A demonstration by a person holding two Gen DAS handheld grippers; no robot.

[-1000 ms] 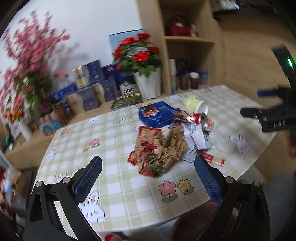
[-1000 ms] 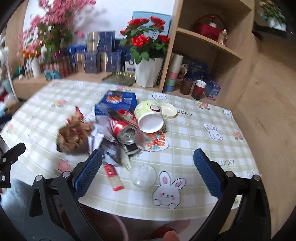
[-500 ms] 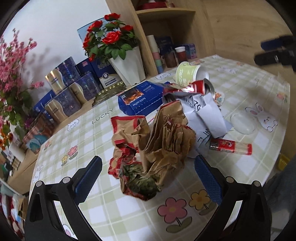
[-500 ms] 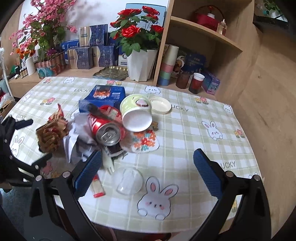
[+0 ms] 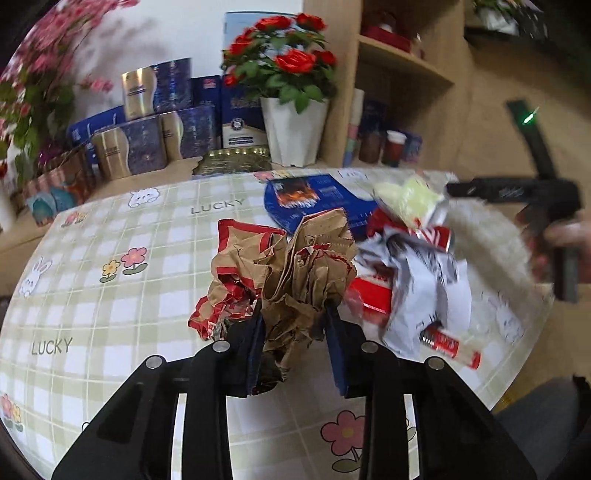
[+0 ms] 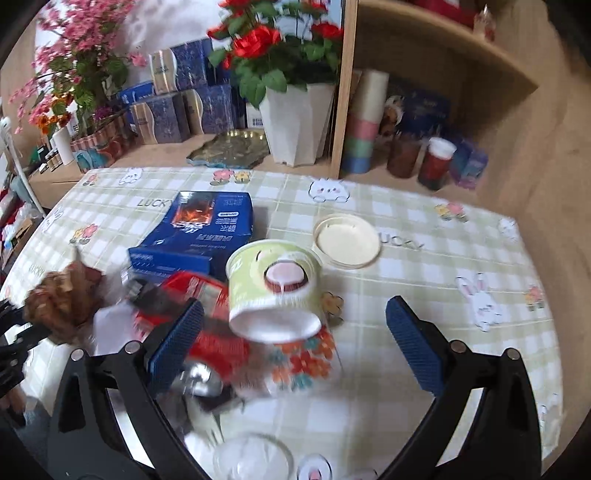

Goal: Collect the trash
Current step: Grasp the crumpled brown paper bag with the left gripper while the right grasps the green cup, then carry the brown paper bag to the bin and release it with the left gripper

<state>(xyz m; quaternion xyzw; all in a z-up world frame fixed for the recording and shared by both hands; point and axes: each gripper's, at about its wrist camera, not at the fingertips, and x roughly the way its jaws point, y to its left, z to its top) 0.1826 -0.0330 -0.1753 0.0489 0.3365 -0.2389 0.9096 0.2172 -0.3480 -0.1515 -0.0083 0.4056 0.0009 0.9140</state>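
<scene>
Both fisheye views are evenly and softly lit, with faint shadows cast on the white wall. Straight lines are bent towards dark, vignetted corners. Motion blur is seen on the paper cup, the can and background shelves

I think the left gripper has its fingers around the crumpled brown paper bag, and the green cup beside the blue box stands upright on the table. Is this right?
Not fully. The left gripper does have its closing fingers around the brown paper bag, but the green cup beside the blue box does not stand upright: it lies tipped on its side. The right wrist view shows this.
</scene>
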